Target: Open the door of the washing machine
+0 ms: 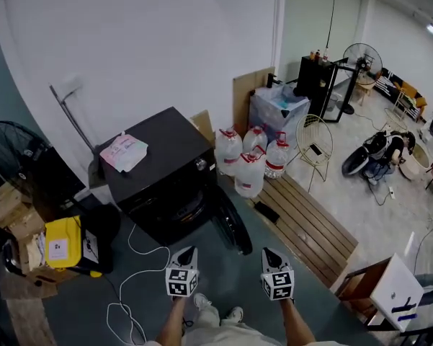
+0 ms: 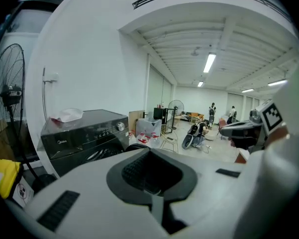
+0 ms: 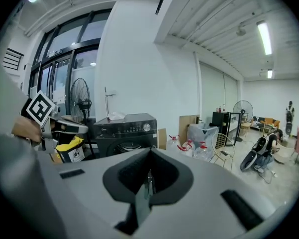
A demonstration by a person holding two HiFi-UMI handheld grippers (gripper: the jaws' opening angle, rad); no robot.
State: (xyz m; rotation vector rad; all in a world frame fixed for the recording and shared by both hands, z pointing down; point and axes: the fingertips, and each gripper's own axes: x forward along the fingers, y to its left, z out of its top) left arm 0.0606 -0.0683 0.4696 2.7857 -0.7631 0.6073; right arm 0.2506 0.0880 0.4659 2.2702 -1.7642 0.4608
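White wall (image 1: 130,42) and grey floor (image 1: 223,272) fill the big room. A black washer (image 1: 158,157) stands by the wall, well apart from both tools. Its round door (image 1: 230,225) sticks out at the front and looks open. A pink bag (image 1: 124,152) lies on top of the washer. Big water bottles (image 1: 248,157) stand just beside it, and a yellow box (image 1: 63,242) sits on its other side, near a fan (image 1: 14,150). A white cord (image 1: 130,294) curls on the floor.

The left gripper (image 1: 190,250) and the right gripper (image 1: 268,251) are held side by side in the air, pointing at the washer. Both have their jaws pressed together with nothing between them.
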